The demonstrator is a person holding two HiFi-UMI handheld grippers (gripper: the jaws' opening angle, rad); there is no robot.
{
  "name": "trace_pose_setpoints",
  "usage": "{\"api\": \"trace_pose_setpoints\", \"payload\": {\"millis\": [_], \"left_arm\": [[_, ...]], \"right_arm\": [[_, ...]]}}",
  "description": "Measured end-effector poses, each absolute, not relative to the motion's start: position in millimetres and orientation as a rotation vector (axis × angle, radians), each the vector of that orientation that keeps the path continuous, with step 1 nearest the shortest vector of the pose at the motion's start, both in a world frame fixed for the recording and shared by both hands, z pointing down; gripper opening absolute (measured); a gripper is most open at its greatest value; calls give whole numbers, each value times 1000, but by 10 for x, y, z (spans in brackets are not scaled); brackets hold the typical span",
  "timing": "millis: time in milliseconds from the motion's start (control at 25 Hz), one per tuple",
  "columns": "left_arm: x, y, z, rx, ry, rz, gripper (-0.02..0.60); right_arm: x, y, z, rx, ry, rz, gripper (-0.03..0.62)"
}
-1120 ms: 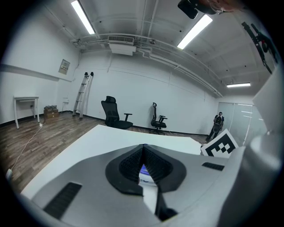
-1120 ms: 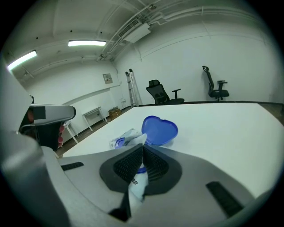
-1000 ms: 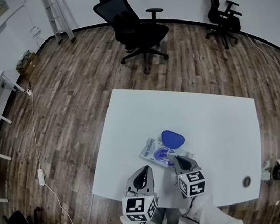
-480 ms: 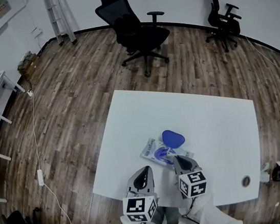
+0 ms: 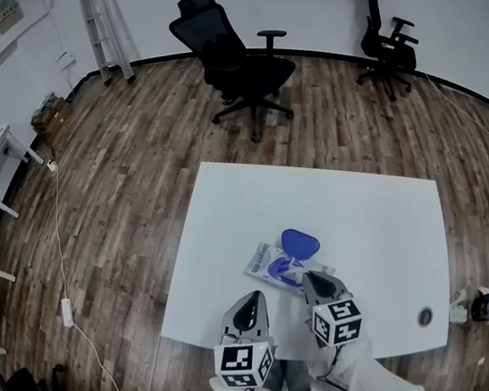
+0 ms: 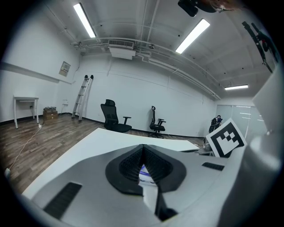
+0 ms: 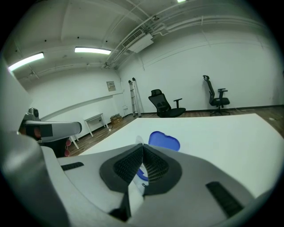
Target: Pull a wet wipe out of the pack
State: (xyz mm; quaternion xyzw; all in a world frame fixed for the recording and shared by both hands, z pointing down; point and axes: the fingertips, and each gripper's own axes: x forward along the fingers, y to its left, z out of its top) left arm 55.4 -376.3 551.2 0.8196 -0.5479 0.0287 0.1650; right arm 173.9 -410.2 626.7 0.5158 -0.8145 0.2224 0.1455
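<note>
A white counter [image 5: 356, 219] seen from above, with wooden floor and office chairs beyond. A wet wipe pack [image 5: 262, 259] lies flat on the counter near the person's edge. Its blue flip lid [image 5: 300, 243] stands open on the side of the pack away from the person.

The pack's long axis slants across the person's front, its right end a little nearer to them.

The right tool [image 5: 313, 276] is the closer one. Its tip sits just above the pack's near edge, over the blue-ringed opening, and points forward and down at it. Its jaws are clenched together. In the right gripper view a pale sliver [image 7: 138, 141] stands up from between the tips. It appears to be a corner of the wet wipe, pinched there.

The left tool [image 5: 254, 297] hovers near the pack's left end, on the person's side and clear of it. It is also clenched, and nothing is between its jaws.

Judging from this, the pull should go up and back toward the person, away from the opening.
</note>
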Motion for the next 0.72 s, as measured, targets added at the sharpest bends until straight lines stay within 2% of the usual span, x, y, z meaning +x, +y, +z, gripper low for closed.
{"api": "trace_pose_setpoints", "payload": {"millis": [720], "left_arm": [[615, -3625, 5337, 2360, -1567, 18, -2]], "right_arm": [[1822, -3965, 5900, 1524, -2387, 575, 12]]}}
